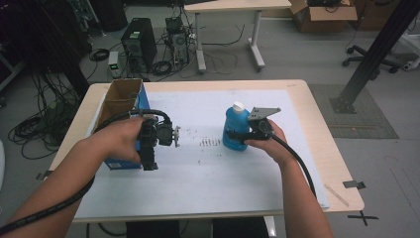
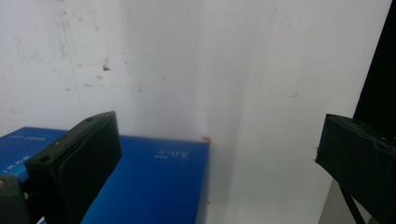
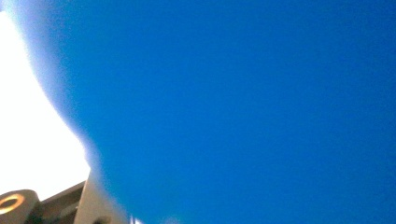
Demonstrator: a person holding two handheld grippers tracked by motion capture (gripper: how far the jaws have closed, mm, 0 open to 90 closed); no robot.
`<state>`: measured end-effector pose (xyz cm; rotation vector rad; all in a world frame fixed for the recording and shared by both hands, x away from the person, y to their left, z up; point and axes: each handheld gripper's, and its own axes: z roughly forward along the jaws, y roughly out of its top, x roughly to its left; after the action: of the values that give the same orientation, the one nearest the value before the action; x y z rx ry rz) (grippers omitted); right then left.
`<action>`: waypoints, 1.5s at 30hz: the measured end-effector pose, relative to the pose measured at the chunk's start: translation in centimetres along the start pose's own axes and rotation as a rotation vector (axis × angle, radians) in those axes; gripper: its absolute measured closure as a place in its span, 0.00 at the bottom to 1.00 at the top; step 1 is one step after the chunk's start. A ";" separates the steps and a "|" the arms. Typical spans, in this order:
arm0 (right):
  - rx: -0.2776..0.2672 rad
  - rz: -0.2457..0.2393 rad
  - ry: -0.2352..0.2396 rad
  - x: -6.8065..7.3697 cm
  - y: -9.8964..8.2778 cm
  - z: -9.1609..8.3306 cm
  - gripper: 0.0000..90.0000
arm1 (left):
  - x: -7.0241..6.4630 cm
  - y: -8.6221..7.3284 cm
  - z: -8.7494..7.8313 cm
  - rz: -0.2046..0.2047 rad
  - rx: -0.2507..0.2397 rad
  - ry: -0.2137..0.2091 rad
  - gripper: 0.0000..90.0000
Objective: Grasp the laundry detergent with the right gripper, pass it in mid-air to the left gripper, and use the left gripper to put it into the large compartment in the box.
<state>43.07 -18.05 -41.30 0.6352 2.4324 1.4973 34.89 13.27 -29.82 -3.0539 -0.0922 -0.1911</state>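
Note:
A blue bottle [image 1: 235, 124] with a white cap stands upright right of the middle of the white sheet [image 1: 213, 173]. My right gripper [image 1: 236, 135] comes at it from the right, and its jaws clasp the bottle's lower body. In the right gripper view the bottle [image 3: 233, 102] sits blurred right against the camera. My left gripper [image 1: 163, 148] is held above the sheet beside a blue carton [image 1: 142, 101] with an open brown top. In the left gripper view my left gripper [image 2: 217, 123] is open with nothing between its jaws, and the carton [image 2: 154, 182] lies under its left jaw.
Small dark specks [image 1: 210, 142] mark the sheet between the two hands. The wooden table edge [image 1: 341, 163] runs along the right. Beyond the table are computer towers [image 1: 138, 42], loose cables, another desk [image 1: 233, 7] and a black post [image 1: 376, 49].

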 end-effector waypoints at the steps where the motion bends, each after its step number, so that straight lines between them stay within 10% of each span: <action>1: -0.001 -0.003 0.000 0.0 0.0 0.0 0.49 | 0.0 0.0 0.0 0.000 0.000 0.000 0.00; 24: -0.003 -0.065 0.009 1.5 3.0 -3.0 0.50 | 0.3 0.7 -2.5 0.009 0.003 0.034 0.00; 45: 0.057 -0.225 0.160 6.6 6.4 -5.4 0.50 | 0.2 0.7 -5.2 -0.002 -0.009 0.035 0.00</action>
<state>36.66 -16.72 -32.83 0.2478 2.5712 1.4411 34.55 12.15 -24.74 -3.0582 -0.0919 -0.2456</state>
